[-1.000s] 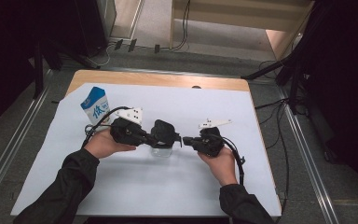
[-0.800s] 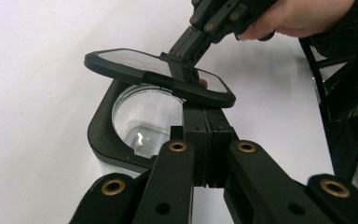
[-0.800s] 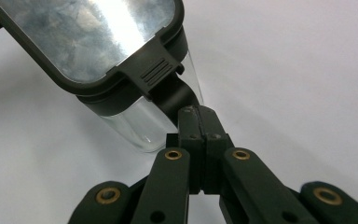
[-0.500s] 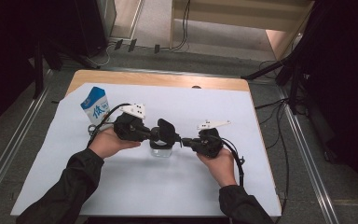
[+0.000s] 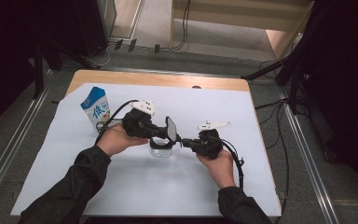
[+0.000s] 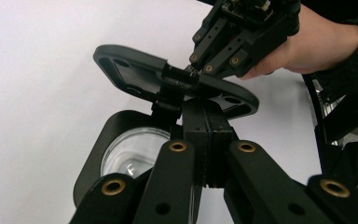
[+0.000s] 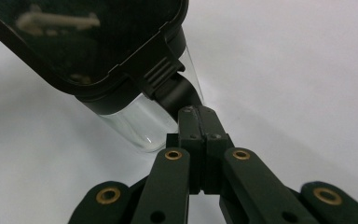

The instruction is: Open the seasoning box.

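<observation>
Midway through opening a clear glass container (image 5: 161, 149) near the centre of the white tabletop (image 5: 121, 186), I work its hinged black lid (image 5: 171, 129) with both hands. My left gripper (image 5: 161, 133) comes in from nine o'clock, its fingers clenched flat together against the lid's hinge side, as the left gripper view shows; whether they pinch any plastic there I cannot tell. My right gripper (image 5: 186, 143) reaches in from three o'clock, fingers likewise clenched, their tips pressed at the latch tab (image 7: 161, 72) on the container's rim. The lid stands tipped up almost on edge above the mouth, and the glass interior (image 6: 130, 156) looks bare. A blue-and-white milk carton (image 5: 95, 106) waits upright at ten o'clock from the container, well apart from it. By my reading, the step in hand is swinging the lid fully back. The next move calls for steadying the glass body so it does not slide on the sheet, then pushing the lid past upright.
</observation>
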Action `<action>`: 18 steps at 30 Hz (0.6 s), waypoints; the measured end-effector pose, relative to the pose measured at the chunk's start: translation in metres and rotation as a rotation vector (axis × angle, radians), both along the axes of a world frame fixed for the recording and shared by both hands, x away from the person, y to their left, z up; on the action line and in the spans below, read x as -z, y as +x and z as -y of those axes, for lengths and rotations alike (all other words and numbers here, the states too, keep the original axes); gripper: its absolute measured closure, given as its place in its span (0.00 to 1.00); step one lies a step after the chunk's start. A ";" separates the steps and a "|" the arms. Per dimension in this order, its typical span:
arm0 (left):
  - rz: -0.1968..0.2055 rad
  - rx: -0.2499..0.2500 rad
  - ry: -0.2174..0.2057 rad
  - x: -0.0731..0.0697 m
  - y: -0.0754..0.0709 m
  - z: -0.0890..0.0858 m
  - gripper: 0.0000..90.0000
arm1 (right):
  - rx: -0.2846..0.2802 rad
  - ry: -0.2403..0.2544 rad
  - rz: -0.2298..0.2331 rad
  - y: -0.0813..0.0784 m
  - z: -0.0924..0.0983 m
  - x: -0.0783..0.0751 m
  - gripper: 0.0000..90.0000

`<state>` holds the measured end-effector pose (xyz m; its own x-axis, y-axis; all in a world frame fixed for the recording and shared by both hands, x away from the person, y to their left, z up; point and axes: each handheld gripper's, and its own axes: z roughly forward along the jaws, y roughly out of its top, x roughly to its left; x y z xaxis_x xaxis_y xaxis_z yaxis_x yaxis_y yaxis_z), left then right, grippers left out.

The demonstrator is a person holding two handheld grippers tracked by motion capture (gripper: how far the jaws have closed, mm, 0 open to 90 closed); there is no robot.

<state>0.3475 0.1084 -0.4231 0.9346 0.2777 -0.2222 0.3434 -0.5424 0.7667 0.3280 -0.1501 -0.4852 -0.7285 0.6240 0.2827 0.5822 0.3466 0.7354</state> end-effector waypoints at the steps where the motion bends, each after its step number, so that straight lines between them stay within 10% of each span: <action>1: 0.002 0.000 0.001 0.000 0.001 0.002 1.00 | 0.000 -0.003 0.000 0.000 0.000 0.000 1.00; 18: -0.003 0.028 0.021 0.008 0.012 0.032 1.00 | 0.021 -0.028 0.027 -0.005 -0.003 0.000 1.00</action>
<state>0.3597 0.0768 -0.4313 0.9416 0.2556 -0.2191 0.3297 -0.5677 0.7543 0.3228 -0.1475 -0.4855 -0.7224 0.6464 0.2454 0.5698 0.3555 0.7409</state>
